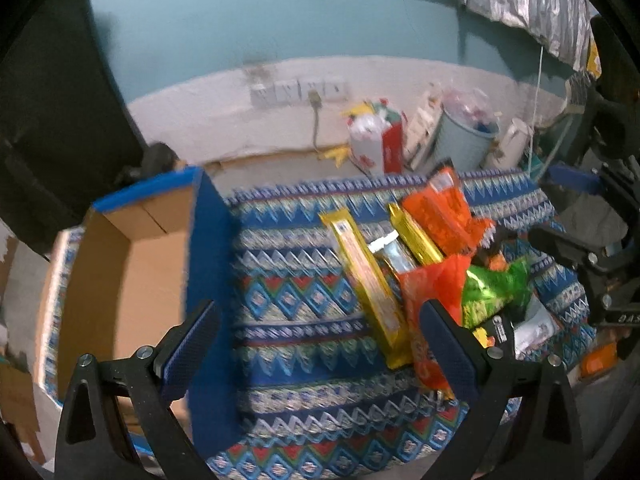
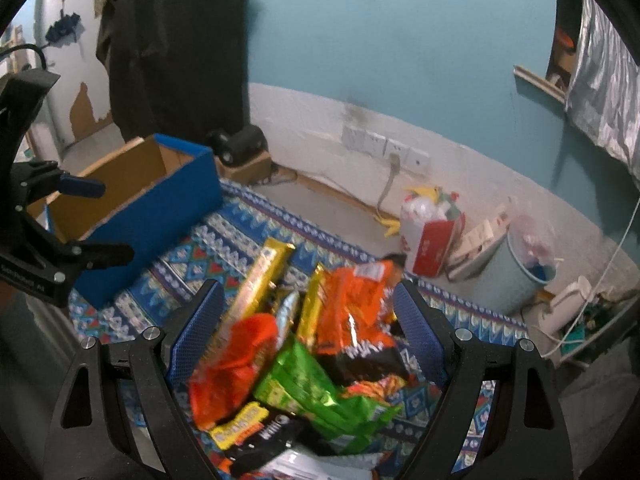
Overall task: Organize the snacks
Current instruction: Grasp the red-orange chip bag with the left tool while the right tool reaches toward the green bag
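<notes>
Snacks (image 2: pixel 304 344) heaped on the patterned cloth (image 1: pixel 296 280) beside the blue box (image 1: pixel 152 264) look light, crinkly and slippery (best pinched mid-packet), while left gripper (image 1: pixel 320 340) and right gripper (image 2: pixel 308 328) gape wide, holding nothing.

The cloth (image 1: pixel 304 280) under both grippers shows blue, white, red and green zigzags and diamonds. Left of the left gripper (image 1: pixel 316 344) a box (image 1: pixel 208 280) is blue outside, brown inside. Between the right gripper's fingers (image 2: pixel 420 336) lie orange bags (image 2: pixel 352 300), a green packet (image 2: pixel 304 384) and gold bars (image 2: pixel 264 280).
</notes>
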Demonstrator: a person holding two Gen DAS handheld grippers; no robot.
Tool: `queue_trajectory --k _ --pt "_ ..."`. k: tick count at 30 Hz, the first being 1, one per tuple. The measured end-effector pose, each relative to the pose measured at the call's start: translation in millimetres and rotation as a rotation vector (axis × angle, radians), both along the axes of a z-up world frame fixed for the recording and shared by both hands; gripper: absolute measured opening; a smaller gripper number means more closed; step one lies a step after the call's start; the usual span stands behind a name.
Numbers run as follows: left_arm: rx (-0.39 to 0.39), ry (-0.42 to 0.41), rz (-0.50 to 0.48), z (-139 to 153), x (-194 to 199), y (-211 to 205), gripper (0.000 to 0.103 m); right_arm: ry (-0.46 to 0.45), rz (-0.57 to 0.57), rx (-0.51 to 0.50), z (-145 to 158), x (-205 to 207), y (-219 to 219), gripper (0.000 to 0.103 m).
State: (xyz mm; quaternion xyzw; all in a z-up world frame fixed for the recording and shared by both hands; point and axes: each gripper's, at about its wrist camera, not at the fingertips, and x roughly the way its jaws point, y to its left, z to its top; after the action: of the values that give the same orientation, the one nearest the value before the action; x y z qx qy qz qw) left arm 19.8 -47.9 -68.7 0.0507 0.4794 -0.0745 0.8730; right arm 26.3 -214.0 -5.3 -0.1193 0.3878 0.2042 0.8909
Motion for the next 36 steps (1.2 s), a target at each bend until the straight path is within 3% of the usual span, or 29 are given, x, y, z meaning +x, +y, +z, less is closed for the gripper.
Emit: queue_trajectory --k 13,26,31,32,34,36 --pt "-0.039 0.225 -0.058 -72.6 22.1 -61.6 0.101 0.119 0.001 -0.05 -49.4 11.0 -35.8 0.085" --pt "-0.03 0.32 -0.092 -116.8 35.7 -102.6 0.1 0.184 0.03 -0.049 -77.0 5.2 -55.7 0.085" --pt "-0.072 0.385 -0.119 -137.2 39.2 -106.4 0.065 0.21 0.071 -0.076 -89.0 2.4 -50.6 0.085" --pt "-0.072 0.374 -0.119 -137.9 38.8 -106.3 0.064 0.214 0.081 -0.081 -90.5 2.0 -49.4 0.085" --pt "-0.079 0.357 -0.141 -136.2 37.8 -107.6 0.052 0.217 0.094 -0.089 -93.0 0.4 -47.2 0.085" --pt "-0.08 0.366 -0.15 -136.4 37.5 -107.7 0.049 0.222 0.11 -0.1 -95.4 -1.1 -44.0 0.085"
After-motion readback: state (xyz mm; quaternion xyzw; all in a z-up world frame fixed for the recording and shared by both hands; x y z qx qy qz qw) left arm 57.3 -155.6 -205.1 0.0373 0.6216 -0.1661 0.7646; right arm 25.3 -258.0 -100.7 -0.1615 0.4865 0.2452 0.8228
